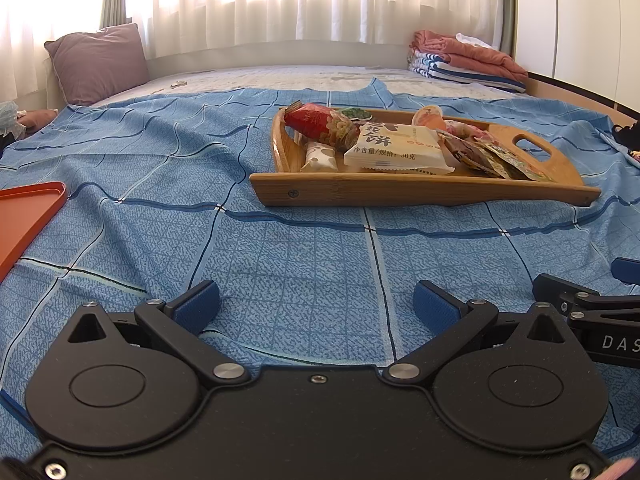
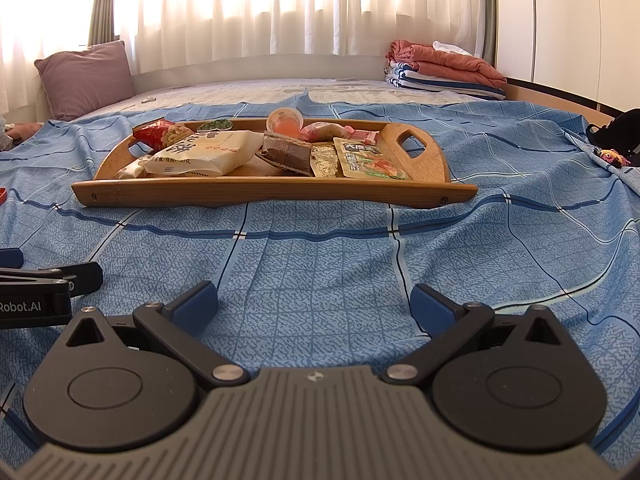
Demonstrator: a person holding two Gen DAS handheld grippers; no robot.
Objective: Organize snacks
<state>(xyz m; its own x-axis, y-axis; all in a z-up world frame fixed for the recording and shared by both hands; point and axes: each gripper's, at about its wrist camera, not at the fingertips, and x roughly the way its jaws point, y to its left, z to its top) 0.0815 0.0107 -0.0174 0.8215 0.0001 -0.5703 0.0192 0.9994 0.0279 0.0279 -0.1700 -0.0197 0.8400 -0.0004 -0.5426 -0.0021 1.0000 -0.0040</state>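
A wooden tray [image 1: 400, 192] [image 2: 240, 196] lies on the blue bedsheet ahead of both grippers. It holds several snack packets: a white cake packet [image 1: 396, 148] [image 2: 204, 152], a red packet [image 1: 316, 120] [image 2: 150, 132], a brown bar [image 2: 288, 154], a green-labelled pouch [image 2: 368, 160] and a jelly cup [image 1: 430, 116] [image 2: 284, 120]. My left gripper [image 1: 316, 304] is open and empty, low over the sheet. My right gripper [image 2: 314, 302] is open and empty, also short of the tray. Each gripper shows at the edge of the other's view.
An orange tray [image 1: 28, 216] lies at the left on the sheet. A purple pillow [image 1: 96, 60] stands at the back left. Folded blankets [image 1: 468, 60] are stacked at the back right. A dark bag [image 2: 624, 132] sits at the far right edge.
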